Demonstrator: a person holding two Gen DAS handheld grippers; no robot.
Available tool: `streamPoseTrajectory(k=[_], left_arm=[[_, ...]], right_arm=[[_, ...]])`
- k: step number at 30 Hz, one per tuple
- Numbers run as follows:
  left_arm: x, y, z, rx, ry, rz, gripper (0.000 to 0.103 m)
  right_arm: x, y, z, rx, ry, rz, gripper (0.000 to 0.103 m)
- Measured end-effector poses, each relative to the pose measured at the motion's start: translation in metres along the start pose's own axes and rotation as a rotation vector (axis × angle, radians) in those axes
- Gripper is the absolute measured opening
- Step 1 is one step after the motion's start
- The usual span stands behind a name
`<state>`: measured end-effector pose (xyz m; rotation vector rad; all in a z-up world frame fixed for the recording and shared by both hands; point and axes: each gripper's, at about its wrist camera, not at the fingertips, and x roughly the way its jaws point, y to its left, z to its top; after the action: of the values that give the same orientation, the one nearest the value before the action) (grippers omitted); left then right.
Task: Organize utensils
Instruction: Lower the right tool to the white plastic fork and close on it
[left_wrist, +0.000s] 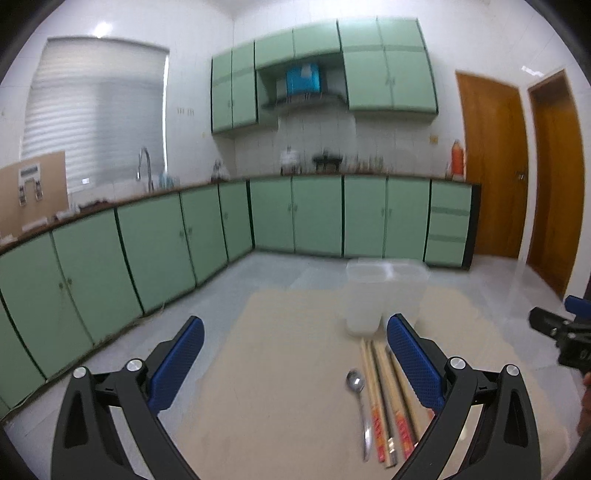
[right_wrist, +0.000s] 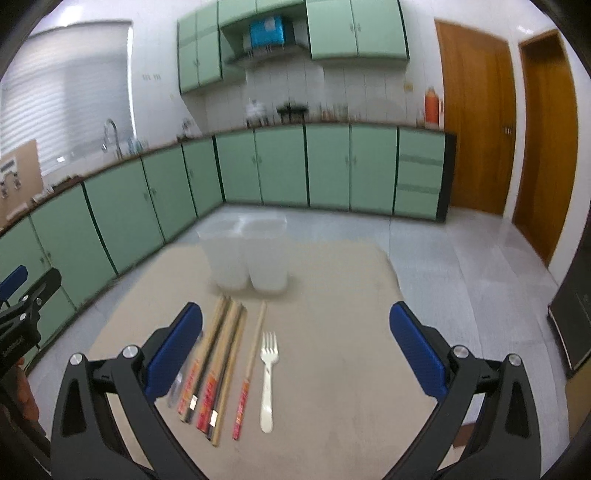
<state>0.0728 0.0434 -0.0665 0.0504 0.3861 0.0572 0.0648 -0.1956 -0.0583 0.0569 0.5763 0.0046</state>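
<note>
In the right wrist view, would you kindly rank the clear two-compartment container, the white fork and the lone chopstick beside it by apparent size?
1. Clear two-compartment container, largest by area, although farthest away.
2. Lone chopstick, the longest item but thin.
3. White fork, shorter than the chopstick.

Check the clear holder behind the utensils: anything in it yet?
Looks empty. Both compartments of the holder show only translucent walls; chopsticks, fork and spoon lie on the table.
</note>
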Motion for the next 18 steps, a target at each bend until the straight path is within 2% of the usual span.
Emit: streamPoseTrajectory(k=[4, 8, 18], left_arm=[[0.036, 0.002, -0.014, 0.020, 0.094, 0.022, 0.097], [0.069, -0.002, -0.027, 0.033, 0.173, 0.013, 0.097], [0.132, -0.028, -0.059, 0.056, 0.338, -0.038, 0.097]], right_arm=[[0.040, 0.001, -0.008, -0.017, 0.095, -0.022, 0.095], [0.080, 0.004, -0.016, -0.031, 0.182, 0.002, 0.078], [0.162, 0.020, -0.037, -0.034, 0.365, 0.038, 0.063]])
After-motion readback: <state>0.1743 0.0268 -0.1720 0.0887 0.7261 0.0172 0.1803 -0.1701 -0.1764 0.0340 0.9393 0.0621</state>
